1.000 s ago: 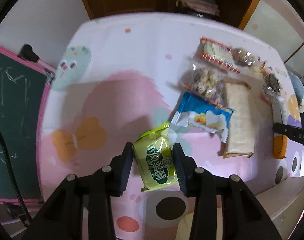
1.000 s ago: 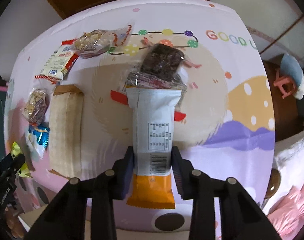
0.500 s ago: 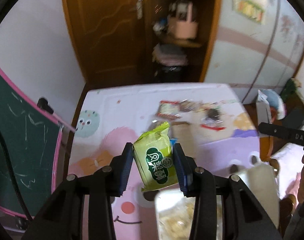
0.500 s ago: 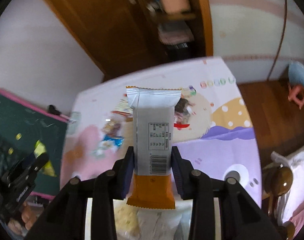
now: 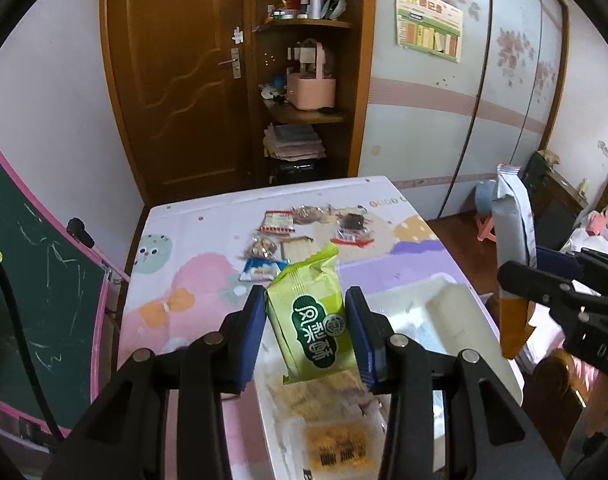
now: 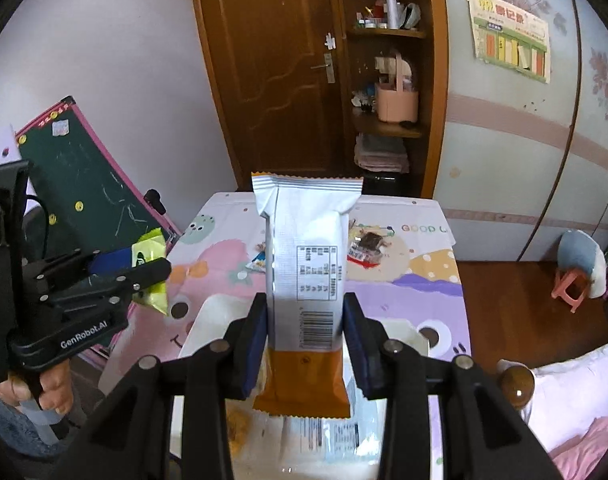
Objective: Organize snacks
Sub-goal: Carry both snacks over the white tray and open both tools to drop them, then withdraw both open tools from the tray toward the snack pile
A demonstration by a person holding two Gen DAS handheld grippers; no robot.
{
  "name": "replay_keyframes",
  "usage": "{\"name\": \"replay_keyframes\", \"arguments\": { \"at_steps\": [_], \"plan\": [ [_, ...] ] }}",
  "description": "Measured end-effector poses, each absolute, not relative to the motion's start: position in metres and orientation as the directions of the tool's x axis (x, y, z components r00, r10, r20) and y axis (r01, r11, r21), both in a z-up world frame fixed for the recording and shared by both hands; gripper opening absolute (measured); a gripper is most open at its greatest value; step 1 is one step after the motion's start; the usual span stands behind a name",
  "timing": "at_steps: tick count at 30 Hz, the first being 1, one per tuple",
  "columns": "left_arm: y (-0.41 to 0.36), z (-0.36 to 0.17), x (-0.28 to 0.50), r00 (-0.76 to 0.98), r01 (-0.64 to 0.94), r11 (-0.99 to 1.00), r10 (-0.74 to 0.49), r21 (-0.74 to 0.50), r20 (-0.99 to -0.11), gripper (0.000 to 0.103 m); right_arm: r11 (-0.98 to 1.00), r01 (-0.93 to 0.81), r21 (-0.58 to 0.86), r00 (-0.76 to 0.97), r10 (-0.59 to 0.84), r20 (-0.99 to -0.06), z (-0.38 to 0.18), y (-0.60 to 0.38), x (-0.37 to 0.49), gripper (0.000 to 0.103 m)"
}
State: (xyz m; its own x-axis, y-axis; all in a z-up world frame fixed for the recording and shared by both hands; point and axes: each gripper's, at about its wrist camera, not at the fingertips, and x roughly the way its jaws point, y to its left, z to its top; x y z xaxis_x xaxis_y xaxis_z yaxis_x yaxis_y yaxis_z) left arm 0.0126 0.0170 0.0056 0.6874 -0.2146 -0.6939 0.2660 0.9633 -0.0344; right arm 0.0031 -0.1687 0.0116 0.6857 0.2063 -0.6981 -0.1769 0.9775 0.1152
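The table [image 5: 208,240], under its pastel cartoon cloth, is the landmark for everything here. At its near end sits a white tray [image 5: 436,300], already holding several packets, so part of the sorting looks done. Toward the table's far end a cluster of loose snacks [image 5: 304,232] lies unsorted, well apart from the tray, so a fair share of the work appears to remain.

Above the tray, the left gripper [image 5: 306,332] is clamped on a green packet [image 5: 310,320], held upright between its blue pads. The right gripper [image 6: 306,320] grips a tall silver-and-orange packet [image 6: 306,280] the same way, also over the tray's near part. Both packets hang clear of the table and seem ready to be lowered in.

For room: the two grippers hover side by side, near but not touching, so lowering one at a time would avoid a clash. The table's left edge runs beside a leaning green chalkboard [image 5: 20,280]; its right edge drops to open wooden floor. The tray's far compartment looks emptier than its near one.
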Motion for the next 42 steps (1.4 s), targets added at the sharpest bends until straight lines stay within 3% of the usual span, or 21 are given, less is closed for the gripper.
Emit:
{"name": "replay_keyframes", "arguments": {
  "at_steps": [13,14,17,18,33,42],
  "plan": [
    [-0.001,-0.065,-0.009,0.609,0.269,0.962,-0.141,0.037,-0.780,0.040,0.994,-0.110,0.015,0.627,0.081,-0.775,-0.040,-0.155,-0.035,0.042],
    [-0.002,-0.068,-0.010,0.607,0.264,0.964,-0.129,0.046,-0.784,0.045,0.994,-0.107,0.020,0.614,0.082,-0.785,-0.042,-0.155,-0.036,0.044],
    [-0.002,-0.071,-0.016,0.620,0.235,0.970,-0.098,0.066,-0.779,0.078,0.990,-0.085,0.109,0.567,0.138,-0.812,-0.050,-0.161,-0.040,0.059],
    [-0.002,-0.069,-0.018,0.633,0.230,0.971,-0.092,0.073,-0.769,0.082,0.987,-0.077,0.139,0.557,0.158,-0.815,-0.053,-0.163,-0.041,0.060],
    [0.001,-0.061,-0.027,0.669,0.197,0.976,-0.069,0.087,-0.740,0.084,0.994,-0.021,0.108,0.498,0.104,-0.861,-0.065,-0.159,-0.041,0.061],
    [0.001,-0.061,-0.027,0.671,0.194,0.977,-0.066,0.089,-0.739,0.084,0.995,-0.080,0.057,0.553,0.092,-0.828,-0.053,-0.144,-0.049,0.061]
  ]
}}
